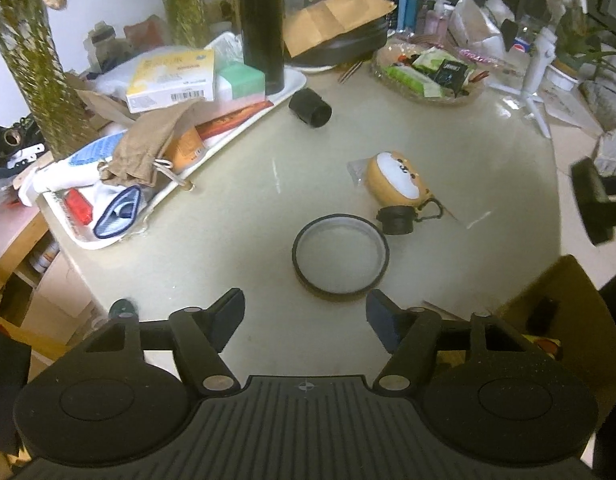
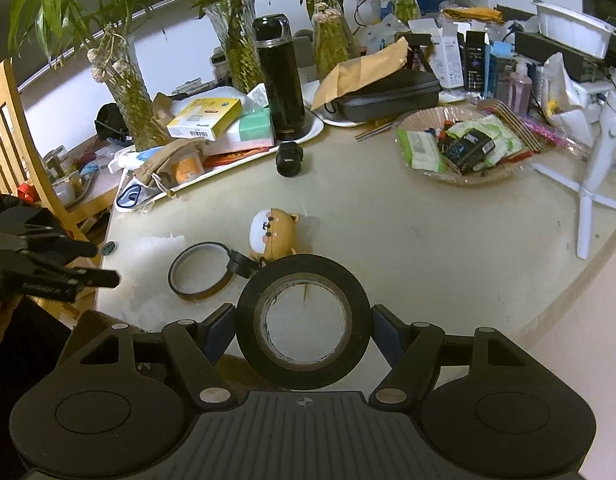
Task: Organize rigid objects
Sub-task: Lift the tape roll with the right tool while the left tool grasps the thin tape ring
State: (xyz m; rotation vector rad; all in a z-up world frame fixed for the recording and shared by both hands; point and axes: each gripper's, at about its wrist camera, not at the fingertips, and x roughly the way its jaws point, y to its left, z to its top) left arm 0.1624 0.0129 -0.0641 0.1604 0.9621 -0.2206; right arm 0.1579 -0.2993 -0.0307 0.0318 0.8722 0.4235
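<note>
Right hand-held gripper (image 2: 303, 326) clamps a black tape roll (image 2: 303, 322) above the desk (image 2: 428, 248); left hand-held gripper (image 1: 305, 316) gapes empty behind a thin ring (image 1: 341, 257).

Bare tabletop (image 1: 236, 216) beside cluttered tray (image 1: 244, 136)

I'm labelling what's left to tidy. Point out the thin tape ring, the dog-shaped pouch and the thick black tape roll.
thin tape ring (image 1: 304, 277): left wrist view, near rim.
dog-shaped pouch (image 1: 396, 176): left wrist view, white face.
thick black tape roll (image 2: 304, 270): right wrist view, top band.
</note>
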